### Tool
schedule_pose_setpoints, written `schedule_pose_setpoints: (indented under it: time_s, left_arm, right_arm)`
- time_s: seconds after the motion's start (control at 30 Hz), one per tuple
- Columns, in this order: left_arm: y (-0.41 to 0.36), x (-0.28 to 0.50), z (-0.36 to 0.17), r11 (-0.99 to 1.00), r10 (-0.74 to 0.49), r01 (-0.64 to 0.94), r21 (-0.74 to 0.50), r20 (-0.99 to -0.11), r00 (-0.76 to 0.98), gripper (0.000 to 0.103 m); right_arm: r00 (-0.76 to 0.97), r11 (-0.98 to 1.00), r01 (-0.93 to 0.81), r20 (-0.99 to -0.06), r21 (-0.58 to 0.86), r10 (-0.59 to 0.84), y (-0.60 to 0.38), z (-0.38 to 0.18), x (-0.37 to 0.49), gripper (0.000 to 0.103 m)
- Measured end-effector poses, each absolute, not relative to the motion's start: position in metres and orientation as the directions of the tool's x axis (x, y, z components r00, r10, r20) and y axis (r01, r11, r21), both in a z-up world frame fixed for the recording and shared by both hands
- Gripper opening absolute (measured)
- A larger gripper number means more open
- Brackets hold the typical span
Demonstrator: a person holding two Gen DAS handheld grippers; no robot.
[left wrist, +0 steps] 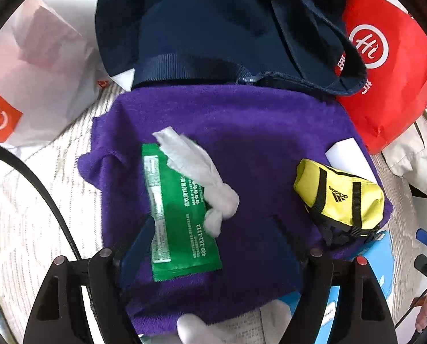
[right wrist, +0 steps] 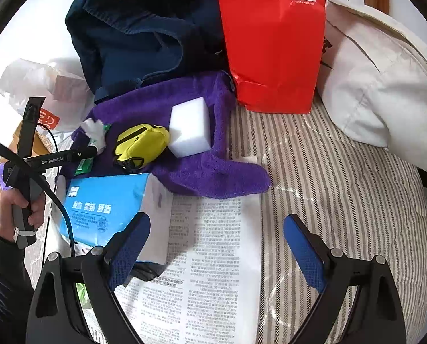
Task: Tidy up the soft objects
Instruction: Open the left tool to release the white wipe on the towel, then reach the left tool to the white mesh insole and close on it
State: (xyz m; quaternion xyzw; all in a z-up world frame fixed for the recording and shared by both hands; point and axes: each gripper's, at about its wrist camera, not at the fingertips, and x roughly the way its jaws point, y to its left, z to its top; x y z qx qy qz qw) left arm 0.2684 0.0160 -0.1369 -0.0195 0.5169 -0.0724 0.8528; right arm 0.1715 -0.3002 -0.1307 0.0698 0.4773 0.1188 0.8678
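A purple towel point(left wrist: 242, 120) lies spread on the striped bed. On it lie a green wipes packet point(left wrist: 181, 218), a knotted white cloth point(left wrist: 196, 169), a small yellow pouch point(left wrist: 339, 197) and a white sponge block point(left wrist: 345, 152). My left gripper point(left wrist: 210, 229) is open just above the towel, its blue pads on either side of the green packet. The towel point(right wrist: 207, 172), pouch point(right wrist: 141, 143) and sponge point(right wrist: 190, 129) also show in the right wrist view. My right gripper point(right wrist: 216, 243) is open and empty over a newspaper point(right wrist: 213, 258).
A navy fabric bag point(left wrist: 202, 28) and a red bag point(left wrist: 391, 66) stand behind the towel. A white plastic bag point(left wrist: 35, 66) is at left. A blue tissue box point(right wrist: 104, 206) sits by the newspaper. A cream pillow point(right wrist: 385, 86) lies at right.
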Motion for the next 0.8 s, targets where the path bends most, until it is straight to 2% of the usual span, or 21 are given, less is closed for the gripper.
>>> schedule_pose_setpoints:
  time_s: [0.33, 0.8]
  left_arm:
    - [0.026, 0.230, -0.097, 0.992, -0.120, 0.096, -0.083, -0.851, 0.511, 0.079]
    - [0.054, 0.144, -0.108, 0.993, -0.116, 0.075, -0.090, -0.850, 0.513, 0.079]
  right_arm:
    - [0.527, 0.952, -0.177, -0.793, 0.250, 0.306, -0.290, -0.118, 0.147, 0.093]
    - [0.522, 0.941, -0.212, -0.783, 0.265, 0.338, -0.270, -0.117, 0.102, 0.093]
